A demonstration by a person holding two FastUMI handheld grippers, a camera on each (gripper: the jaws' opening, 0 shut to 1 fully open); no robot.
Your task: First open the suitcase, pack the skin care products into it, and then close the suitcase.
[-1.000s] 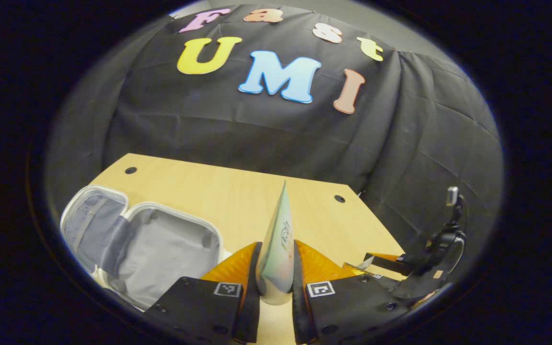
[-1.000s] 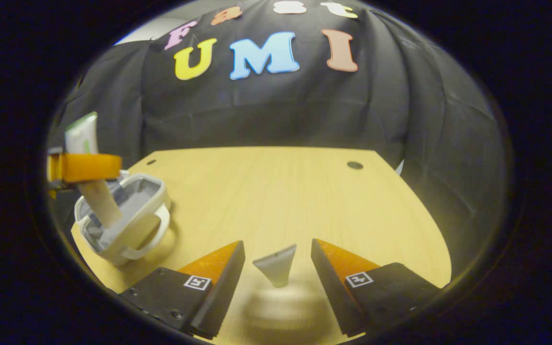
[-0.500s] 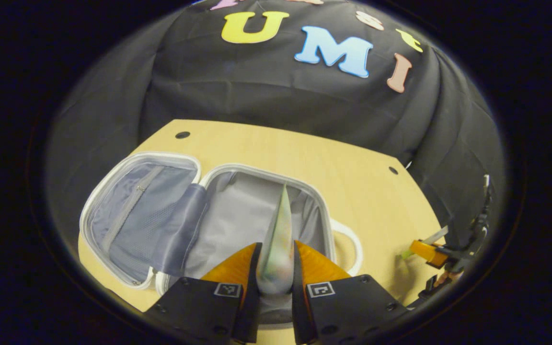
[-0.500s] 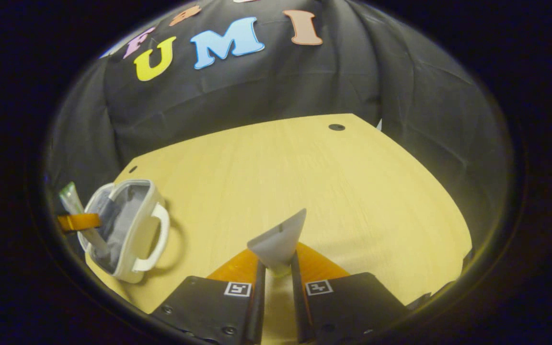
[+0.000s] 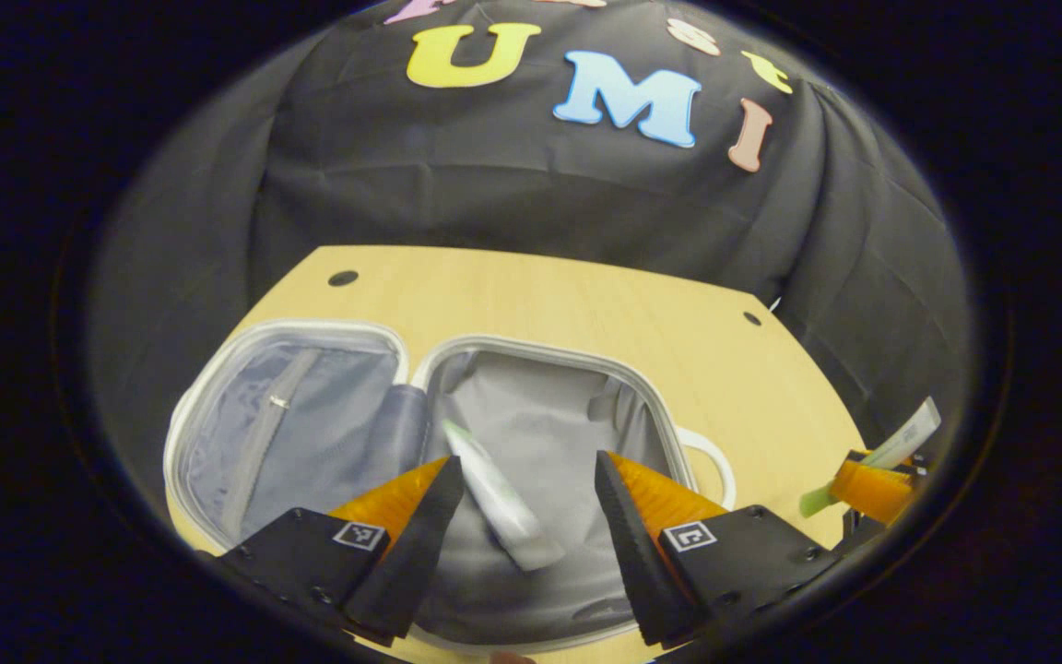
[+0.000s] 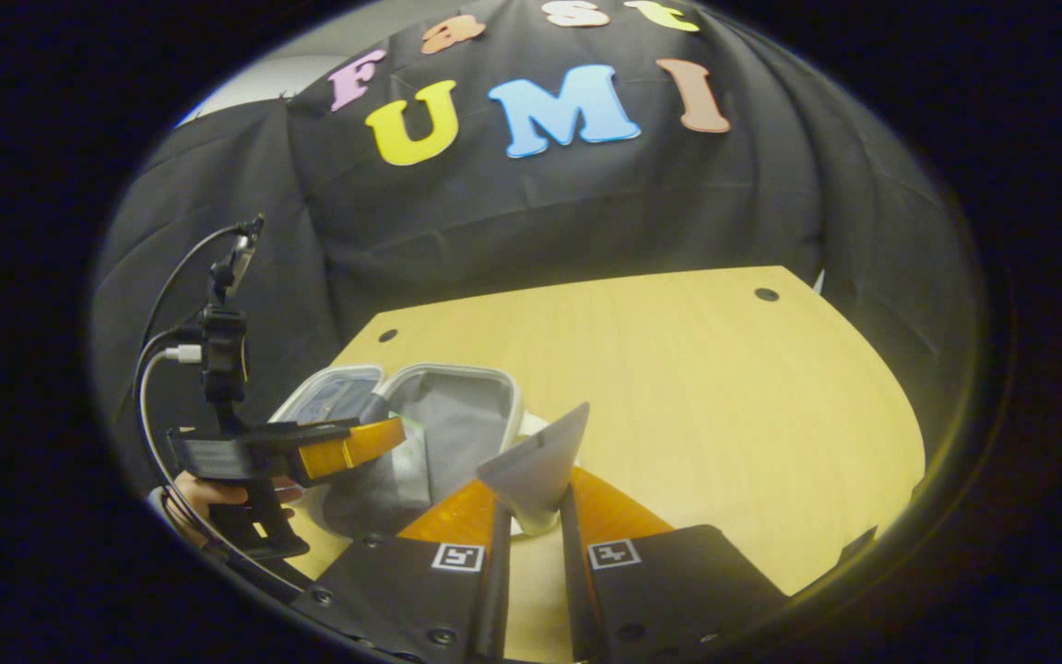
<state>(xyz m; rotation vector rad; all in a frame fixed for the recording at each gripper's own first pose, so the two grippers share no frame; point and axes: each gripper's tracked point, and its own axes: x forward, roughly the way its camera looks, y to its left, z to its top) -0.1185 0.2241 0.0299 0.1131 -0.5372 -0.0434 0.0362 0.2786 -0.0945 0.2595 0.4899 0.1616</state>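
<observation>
Suitcase [image 5: 218, 387]: white shell, grey lining, lying open near the table's [image 5: 531, 295] left edge. Left half: zipped mesh pocket [image 5: 282, 433]. Right half: white-green tube [image 5: 499, 498] lying on the lining, between the spread fingers of the left gripper [image 5: 522, 507], touching neither. Table's right side: right gripper [image 6: 529, 516], fingers pressed together, pinching a grey tube [image 6: 536, 461] with the crimped end uppermost.

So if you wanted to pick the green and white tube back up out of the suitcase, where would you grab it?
Probably around its round middle, coming straight down from above: the tube lies slanted on the lining of the open suitcase, and the left gripper hangs open over it already.
</observation>
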